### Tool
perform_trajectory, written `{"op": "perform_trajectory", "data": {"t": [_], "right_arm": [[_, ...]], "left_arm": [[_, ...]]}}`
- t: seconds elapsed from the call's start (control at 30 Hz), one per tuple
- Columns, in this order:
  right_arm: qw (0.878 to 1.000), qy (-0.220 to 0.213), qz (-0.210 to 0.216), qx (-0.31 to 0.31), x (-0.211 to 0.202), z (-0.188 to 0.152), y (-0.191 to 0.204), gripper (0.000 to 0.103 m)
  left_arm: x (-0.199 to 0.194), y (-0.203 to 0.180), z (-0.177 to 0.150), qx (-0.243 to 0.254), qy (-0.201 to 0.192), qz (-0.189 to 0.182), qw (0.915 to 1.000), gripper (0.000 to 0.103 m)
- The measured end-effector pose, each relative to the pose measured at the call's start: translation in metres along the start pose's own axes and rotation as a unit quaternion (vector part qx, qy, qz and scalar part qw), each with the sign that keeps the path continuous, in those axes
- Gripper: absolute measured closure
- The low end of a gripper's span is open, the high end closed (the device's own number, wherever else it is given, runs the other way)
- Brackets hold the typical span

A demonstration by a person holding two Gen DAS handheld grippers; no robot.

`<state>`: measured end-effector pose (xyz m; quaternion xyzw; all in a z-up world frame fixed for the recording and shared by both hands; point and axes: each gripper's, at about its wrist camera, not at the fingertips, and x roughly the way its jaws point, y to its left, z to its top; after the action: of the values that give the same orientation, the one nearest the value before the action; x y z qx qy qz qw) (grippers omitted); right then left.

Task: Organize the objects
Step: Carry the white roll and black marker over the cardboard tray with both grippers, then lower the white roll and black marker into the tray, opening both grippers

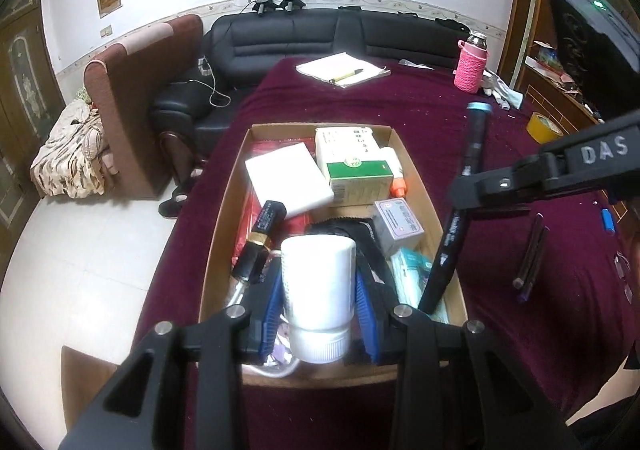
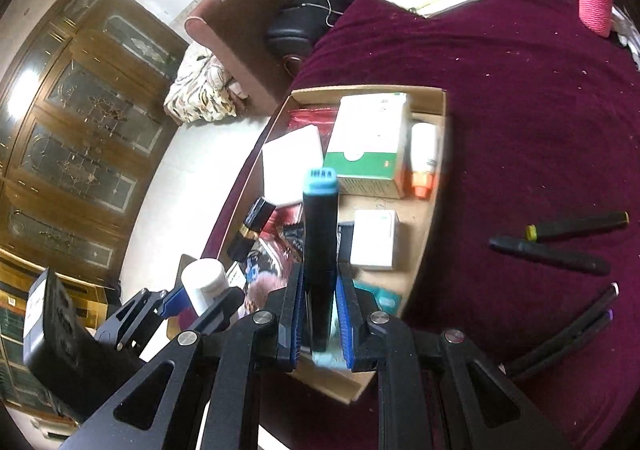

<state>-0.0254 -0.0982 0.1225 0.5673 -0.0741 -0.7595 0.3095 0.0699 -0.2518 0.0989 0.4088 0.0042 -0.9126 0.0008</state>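
A cardboard box point(image 1: 224, 194) on the maroon table holds a white box point(image 1: 288, 178), a green-and-white carton point(image 1: 352, 166), a lipstick point(image 1: 262, 234) and other small items. My left gripper point(image 1: 318, 290) is shut on a white bottle point(image 1: 318, 282), held above the box's near end. My right gripper point(image 2: 318, 302) is shut on a black marker with a light-blue cap point(image 2: 319, 250), held over the box; the marker also shows in the left wrist view point(image 1: 460, 206). The left gripper and bottle point(image 2: 204, 282) show in the right wrist view.
Several dark pens point(image 2: 552, 250) lie on the cloth right of the box point(image 2: 432, 186). A notepad with a pen point(image 1: 344, 70), a pink-sleeved flask point(image 1: 472, 64) and a yellow tape roll point(image 1: 542, 126) sit farther back. A black sofa point(image 1: 280, 38) stands beyond the table.
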Motion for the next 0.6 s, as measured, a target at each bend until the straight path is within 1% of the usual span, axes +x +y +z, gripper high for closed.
{"op": "perform_trajectory", "data": {"t": [0.2,0.37,0.6], "right_arm": [[1.000,0.011,-0.013,0.006,0.024,0.021,0.003,0.086],[1.000,0.017,-0.021,0.016,0.040,0.038,0.002,0.086],[0.999,0.024,-0.039,0.006,0.064,0.063,0.011,0.086]], "left_arm": [[0.014,0.007,0.013,0.011,0.002,-0.006,0.9999,0.070],[0.033,0.011,0.027,0.022,0.014,-0.013,0.9996,0.070],[0.058,0.018,0.041,0.018,0.028,-0.028,0.9990,0.070]]}}
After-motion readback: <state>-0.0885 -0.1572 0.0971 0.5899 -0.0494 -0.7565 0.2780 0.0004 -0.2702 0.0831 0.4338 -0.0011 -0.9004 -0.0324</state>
